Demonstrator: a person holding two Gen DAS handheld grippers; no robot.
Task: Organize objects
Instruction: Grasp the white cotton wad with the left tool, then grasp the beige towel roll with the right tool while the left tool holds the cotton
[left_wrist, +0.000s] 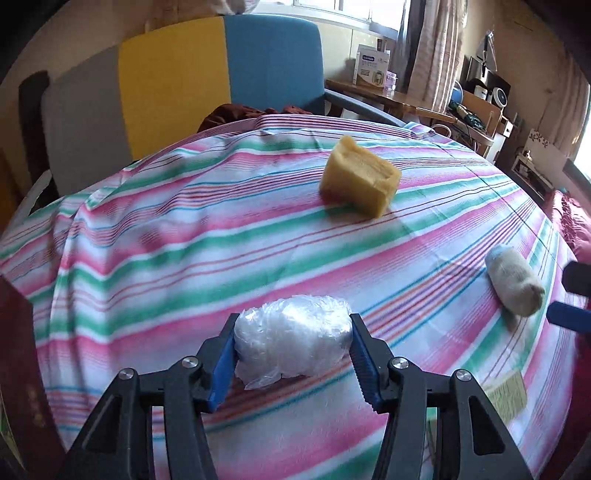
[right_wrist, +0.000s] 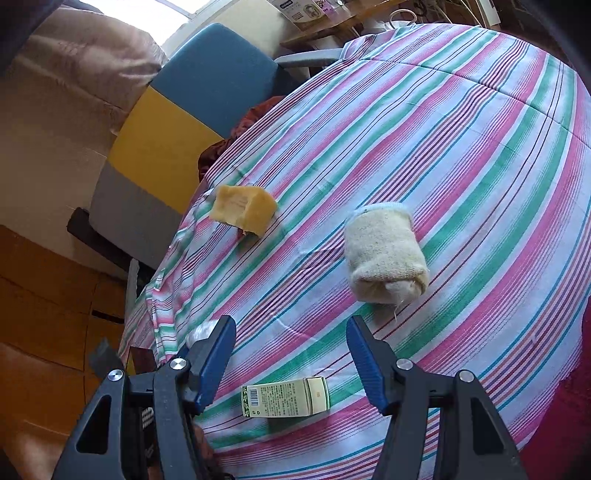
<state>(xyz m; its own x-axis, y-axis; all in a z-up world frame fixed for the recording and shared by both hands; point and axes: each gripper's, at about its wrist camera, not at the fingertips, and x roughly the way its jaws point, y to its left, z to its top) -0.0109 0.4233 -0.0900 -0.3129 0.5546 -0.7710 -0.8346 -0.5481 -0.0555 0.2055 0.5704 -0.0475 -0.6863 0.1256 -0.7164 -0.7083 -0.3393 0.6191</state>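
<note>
The left gripper (left_wrist: 293, 354) has its blue pads against both ends of a ball of crumpled clear plastic (left_wrist: 293, 341), pinching it across its long axis, which runs side to side between the jaws. The ball sits on the striped cloth of the desk (left_wrist: 184, 236), near the edge closest to the camera and straight ahead of the left gripper, so the left hand is plainly the nearer one; any lift from here looks to depend on that squeeze holding a soft, slippery bundle.

Farther out lie a yellow sponge block (left_wrist: 360, 179) toward the far edge and a rolled beige sock (left_wrist: 515, 280) toward the right edge, both well apart from the ball.

The right gripper (right_wrist: 291, 360) hangs spread with nothing between its jaws, above a small green-and-white box (right_wrist: 286, 400). The box carries a barcode and fine print too small to read.
</note>
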